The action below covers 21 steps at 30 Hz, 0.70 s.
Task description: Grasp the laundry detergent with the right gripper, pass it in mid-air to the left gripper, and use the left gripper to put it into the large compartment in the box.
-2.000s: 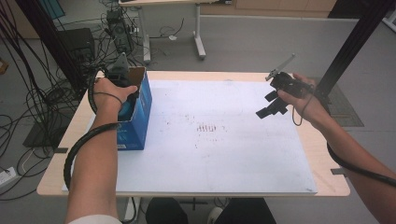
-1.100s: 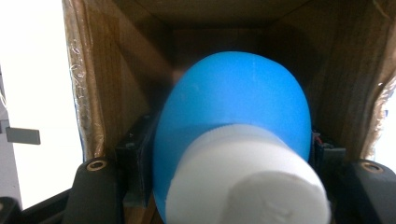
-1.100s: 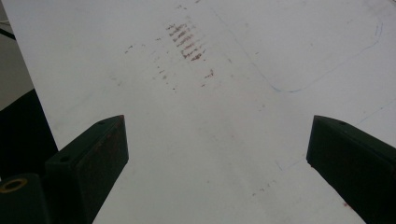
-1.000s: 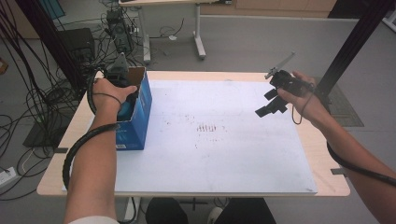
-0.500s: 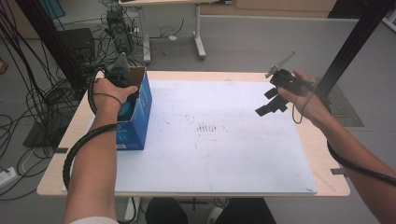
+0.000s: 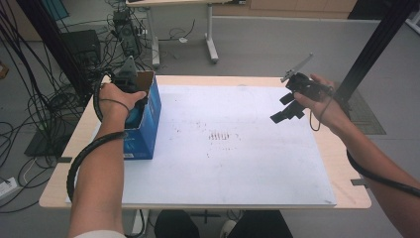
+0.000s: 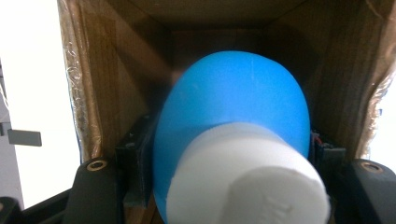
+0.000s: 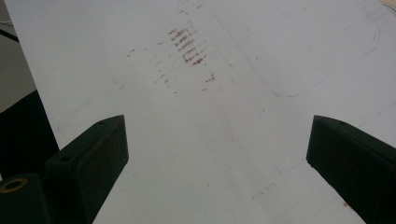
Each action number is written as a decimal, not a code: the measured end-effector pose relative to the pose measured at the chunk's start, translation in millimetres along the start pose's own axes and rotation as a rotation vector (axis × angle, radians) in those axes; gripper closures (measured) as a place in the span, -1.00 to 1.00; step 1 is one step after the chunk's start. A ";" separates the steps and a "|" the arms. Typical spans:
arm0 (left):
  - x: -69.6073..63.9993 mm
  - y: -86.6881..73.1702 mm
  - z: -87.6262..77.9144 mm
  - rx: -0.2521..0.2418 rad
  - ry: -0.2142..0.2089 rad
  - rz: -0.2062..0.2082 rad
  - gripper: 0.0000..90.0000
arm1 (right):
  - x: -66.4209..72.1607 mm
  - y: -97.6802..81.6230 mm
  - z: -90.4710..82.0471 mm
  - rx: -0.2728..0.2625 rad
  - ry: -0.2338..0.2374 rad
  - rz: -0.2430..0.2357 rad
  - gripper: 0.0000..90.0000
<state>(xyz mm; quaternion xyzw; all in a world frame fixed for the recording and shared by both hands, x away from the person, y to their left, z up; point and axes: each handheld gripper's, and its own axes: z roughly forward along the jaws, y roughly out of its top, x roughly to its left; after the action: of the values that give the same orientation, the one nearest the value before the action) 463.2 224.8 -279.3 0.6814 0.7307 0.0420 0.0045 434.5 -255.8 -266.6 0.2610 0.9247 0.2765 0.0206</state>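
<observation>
A blue cardboard box [image 6: 148, 124] stands open-topped at the left edge of the table. My left gripper [image 7: 231, 158] reaches down into it, jaws pressed on either side of a rounded blue object with a white cylindrical end [image 7: 233, 112]. In the high view the person's left hand [image 6: 116, 99] covers that gripper at the box mouth. Brown cardboard walls [image 7: 84, 93] surround the object. My right gripper [image 6: 283, 108] hovers above the right part of the white sheet [image 6: 223, 163], jaws wide apart with nothing between them [image 8: 217, 158].
Faint brown marks [image 6: 223, 135] dot the middle of the sheet, also seen as marks [image 8: 187, 44] ahead of the right gripper. The wooden table [image 6: 208, 78] borders the sheet. Cables and equipment [image 6: 74, 49] lie on the floor at left; a black post [image 6: 376, 44] rises at right.
</observation>
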 end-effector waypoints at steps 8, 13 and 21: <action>-0.4 -0.1 0.0 -0.002 0.002 0.001 -0.22 | 0.3 1.2 -2.0 -0.005 -0.003 -0.001 -0.87; -0.9 -0.2 0.1 -0.005 0.004 0.004 -0.22 | 0.5 1.2 -2.4 -0.005 -0.001 -0.001 -0.87; -1.0 -0.6 0.0 -0.006 0.004 0.005 -0.22 | 0.9 1.7 -3.1 -0.008 -0.001 -0.003 -0.87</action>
<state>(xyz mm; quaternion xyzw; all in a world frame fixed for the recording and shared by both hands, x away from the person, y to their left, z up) 462.6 223.8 -279.5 0.6829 0.7290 0.0454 0.0050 433.9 -255.7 -263.0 0.2598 0.9239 0.2799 0.0226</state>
